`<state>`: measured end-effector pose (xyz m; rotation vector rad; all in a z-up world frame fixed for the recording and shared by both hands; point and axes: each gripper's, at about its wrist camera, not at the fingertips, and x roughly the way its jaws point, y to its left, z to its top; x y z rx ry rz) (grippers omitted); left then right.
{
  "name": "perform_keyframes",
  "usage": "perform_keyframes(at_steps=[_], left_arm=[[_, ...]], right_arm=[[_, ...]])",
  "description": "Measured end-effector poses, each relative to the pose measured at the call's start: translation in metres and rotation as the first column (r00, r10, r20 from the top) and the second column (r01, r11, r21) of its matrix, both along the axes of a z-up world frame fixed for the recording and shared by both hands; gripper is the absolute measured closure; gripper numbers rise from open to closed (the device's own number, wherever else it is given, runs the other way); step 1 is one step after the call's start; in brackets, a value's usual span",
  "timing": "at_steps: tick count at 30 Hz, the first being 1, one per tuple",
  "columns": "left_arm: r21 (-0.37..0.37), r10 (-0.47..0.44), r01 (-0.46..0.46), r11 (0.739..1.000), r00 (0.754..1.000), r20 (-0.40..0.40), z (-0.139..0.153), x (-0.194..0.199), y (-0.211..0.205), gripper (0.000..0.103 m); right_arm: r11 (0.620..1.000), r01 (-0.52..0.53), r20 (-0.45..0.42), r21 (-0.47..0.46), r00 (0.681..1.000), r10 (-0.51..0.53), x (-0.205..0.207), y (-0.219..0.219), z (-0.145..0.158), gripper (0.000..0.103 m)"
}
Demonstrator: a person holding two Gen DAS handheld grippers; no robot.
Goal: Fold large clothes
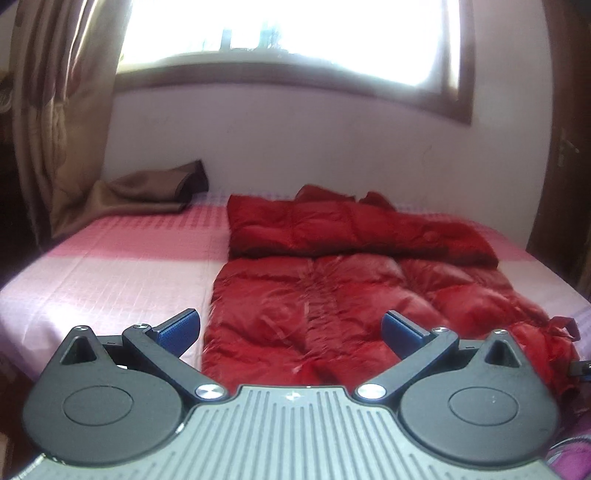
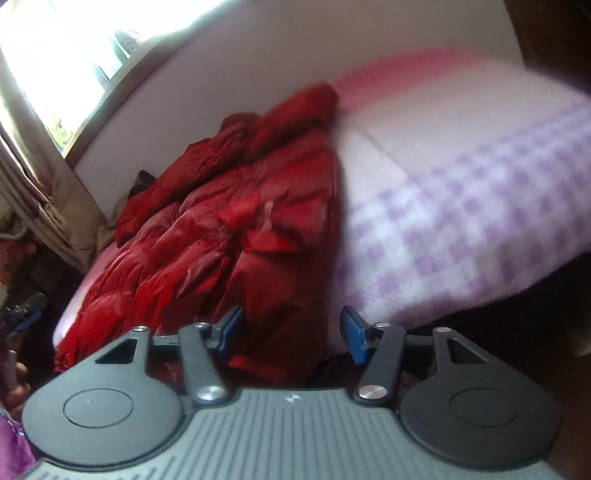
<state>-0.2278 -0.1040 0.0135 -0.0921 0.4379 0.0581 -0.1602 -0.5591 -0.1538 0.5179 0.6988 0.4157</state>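
Note:
A red puffy jacket [image 1: 354,295] lies on the bed, its upper part folded across the far half. My left gripper [image 1: 291,326] hovers open over the jacket's near left edge; its blue pads [image 1: 181,328] stand wide apart and touch nothing. In the right wrist view the same jacket [image 2: 229,236] runs along the bed, and its near hem hangs over the mattress edge. My right gripper [image 2: 291,332] is half open around that hem. Red cloth lies between the fingers, and a gap shows beside the right pad [image 2: 352,334].
The bed has a pink and lilac checked sheet [image 1: 110,273] with free room left of the jacket. A brown curtain [image 1: 62,110] hangs at the left, its end on the bed. A bright window [image 1: 288,33] and a white wall are behind. A hand [image 2: 14,387] shows at the left.

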Motion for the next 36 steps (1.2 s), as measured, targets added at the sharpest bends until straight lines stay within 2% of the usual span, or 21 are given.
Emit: perform_keyframes(at_steps=[3,5,7,10,13,14,16,18,20,21,22,23,24,25,28,31,36], left_arm=[[-0.064,-0.002,-0.002,0.998,0.998,-0.058,-0.013,0.004,0.021,0.0],[-0.132,-0.014,0.003,0.991,0.996,-0.084,-0.023,0.006,0.038,0.0],[-0.214,-0.033,0.008,0.977,0.993,-0.113,-0.034,0.009,0.053,0.0],[-0.283,-0.058,0.013,0.959,0.987,-0.153,-0.049,0.013,0.068,0.0],[-0.283,-0.076,0.022,0.959,0.981,-0.181,-0.061,0.018,0.072,0.0],[-0.308,-0.095,0.033,0.951,0.977,-0.189,-0.064,0.018,0.073,0.002],[-0.369,-0.162,0.086,0.925,0.971,-0.179,-0.067,0.016,0.074,0.011],[-0.37,-0.209,0.128,0.92,0.959,-0.19,-0.068,0.017,0.067,0.018],[-0.367,-0.248,0.157,0.917,0.944,-0.216,-0.072,0.02,0.06,0.022],[-0.368,-0.254,0.162,0.916,0.942,-0.218,-0.074,0.021,0.058,0.023],[-0.37,-0.256,0.165,0.915,0.943,-0.213,-0.075,0.021,0.057,0.027],[-0.371,-0.255,0.167,0.913,0.946,-0.201,-0.075,0.021,0.056,0.034],[-0.37,-0.25,0.167,0.914,0.95,-0.189,-0.074,0.021,0.056,0.052],[-0.368,-0.241,0.162,0.916,0.954,-0.179,-0.073,0.02,0.056,0.063],[-0.368,-0.221,0.146,0.918,0.961,-0.169,-0.065,0.019,0.057,0.077],[-0.384,-0.207,0.145,0.912,0.97,-0.126,-0.051,0.015,0.056,0.083],[-0.404,-0.205,0.169,0.899,0.978,-0.046,-0.024,0.01,0.055,0.083]], right_arm=[[0.998,-0.037,-0.033,0.046,0.999,0.038,0.006,0.001,-0.007,0.046],[0.995,-0.052,-0.035,0.087,0.998,0.055,0.006,-0.002,-0.01,0.046],[0.991,-0.071,-0.031,0.112,0.997,0.075,0.007,-0.004,-0.012,0.069],[0.989,-0.102,-0.015,0.11,0.994,0.104,0.011,0.0,-0.011,0.083],[0.987,-0.122,0.038,0.108,0.992,0.119,0.009,-0.004,0.0,0.087],[0.987,-0.125,0.045,0.105,0.992,0.12,0.009,-0.005,0.003,0.087],[0.989,-0.132,0.047,0.071,0.991,0.129,0.009,-0.003,0.006,0.087],[0.989,-0.141,0.043,0.051,0.989,0.139,0.009,0.0,0.004,0.087],[0.988,-0.135,0.029,0.069,0.991,0.133,0.011,-0.001,0.001,0.085],[0.986,-0.134,0.018,0.097,0.991,0.133,0.013,-0.003,-0.002,0.082],[0.983,-0.128,0.008,0.129,0.992,0.128,0.015,-0.005,-0.004,0.077],[0.981,-0.122,0.006,0.154,0.993,0.122,0.017,-0.006,-0.006,0.076],[0.978,-0.12,0.005,0.173,0.993,0.121,0.018,-0.006,-0.008,0.076],[0.977,-0.127,0.001,0.172,0.992,0.128,0.02,-0.005,-0.01,0.076],[0.979,-0.144,0.004,0.147,0.989,0.145,0.022,0.0,-0.013,0.089],[0.972,-0.154,0.056,0.179,0.988,0.146,0.017,-0.004,-0.001,0.092],[0.947,-0.176,0.158,0.268,0.978,0.137,0.007,-0.021,0.034,0.092]])
